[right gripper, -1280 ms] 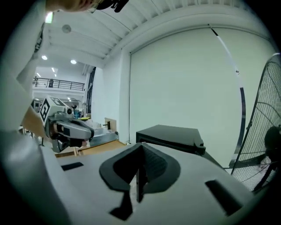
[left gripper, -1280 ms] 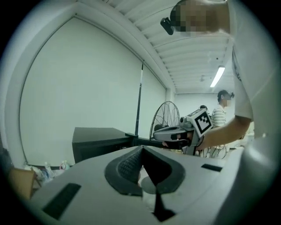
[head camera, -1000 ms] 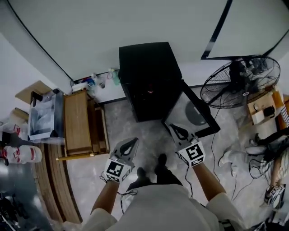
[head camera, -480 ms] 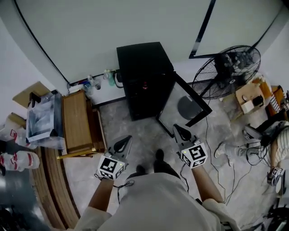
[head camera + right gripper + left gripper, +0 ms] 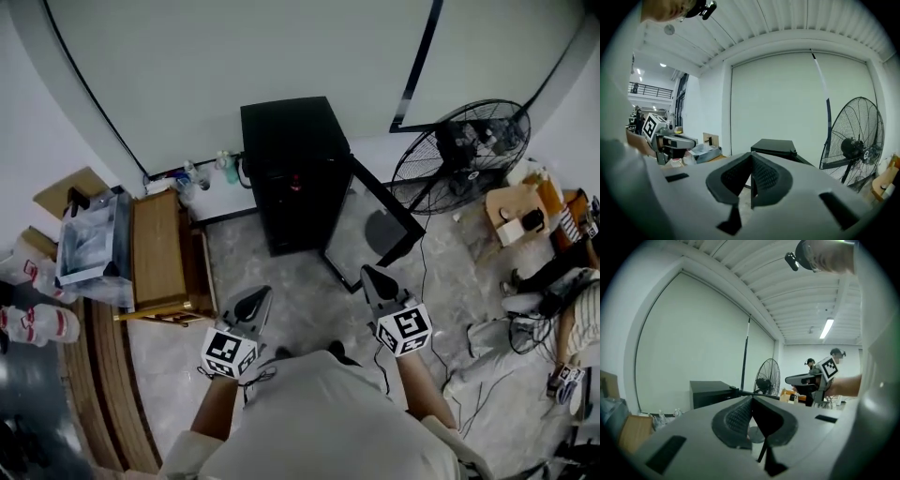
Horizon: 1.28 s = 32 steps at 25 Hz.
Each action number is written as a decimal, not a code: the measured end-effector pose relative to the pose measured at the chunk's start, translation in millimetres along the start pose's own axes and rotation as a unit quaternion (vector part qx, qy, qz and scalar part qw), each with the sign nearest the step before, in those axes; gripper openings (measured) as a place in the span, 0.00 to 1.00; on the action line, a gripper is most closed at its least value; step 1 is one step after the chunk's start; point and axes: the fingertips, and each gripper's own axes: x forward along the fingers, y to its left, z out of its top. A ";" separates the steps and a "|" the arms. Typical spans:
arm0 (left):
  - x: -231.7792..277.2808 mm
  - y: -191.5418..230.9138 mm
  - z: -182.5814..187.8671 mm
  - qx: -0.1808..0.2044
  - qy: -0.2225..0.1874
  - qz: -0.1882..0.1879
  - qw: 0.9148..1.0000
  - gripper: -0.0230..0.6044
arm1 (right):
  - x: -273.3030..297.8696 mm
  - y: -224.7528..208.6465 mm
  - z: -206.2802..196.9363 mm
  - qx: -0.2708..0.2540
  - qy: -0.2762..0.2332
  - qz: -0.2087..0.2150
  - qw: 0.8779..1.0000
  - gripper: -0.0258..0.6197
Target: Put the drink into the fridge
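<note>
A black fridge (image 5: 291, 169) stands against the white wall, its door (image 5: 375, 225) swung open to the right. Both grippers are held in front of the person, above the floor and short of the fridge. My left gripper (image 5: 255, 298) is shut with nothing in it, and my right gripper (image 5: 372, 276) is shut and empty too. In the left gripper view the closed jaws (image 5: 751, 399) point toward the fridge (image 5: 710, 392). In the right gripper view the closed jaws (image 5: 751, 157) face the fridge (image 5: 776, 146). Small bottles (image 5: 211, 171) stand by the wall left of the fridge.
A large floor fan (image 5: 459, 155) stands right of the fridge. On the left are a wooden bench (image 5: 159, 248), a clear plastic box (image 5: 89, 239) and red-labelled bottles (image 5: 42, 323). Cables and a person's shoes (image 5: 562, 380) lie at the right.
The view has shifted and the person's feet have slipped out of sight under the body. Both grippers stayed shut and empty at about the same height.
</note>
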 end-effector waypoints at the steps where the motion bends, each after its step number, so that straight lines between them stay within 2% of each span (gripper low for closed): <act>1: 0.0 -4.2 1.9 -0.004 -0.003 0.006 1.000 0.05 | -3.9 -2.7 -0.3 0.002 -0.001 0.003 1.000 0.04; 5: 3.2 -16.0 11.6 -0.016 -0.015 0.023 0.999 0.05 | -16.8 -10.9 3.0 -0.003 0.001 0.022 1.000 0.04; 14: 6.3 -28.9 12.2 -0.020 -0.005 0.038 0.999 0.05 | -28.5 -16.4 7.8 -0.003 -0.007 0.045 0.999 0.04; 32: 17.6 -16.4 13.9 -0.027 -0.008 0.042 0.999 0.05 | -14.9 -30.7 11.1 0.002 -0.016 0.040 0.999 0.04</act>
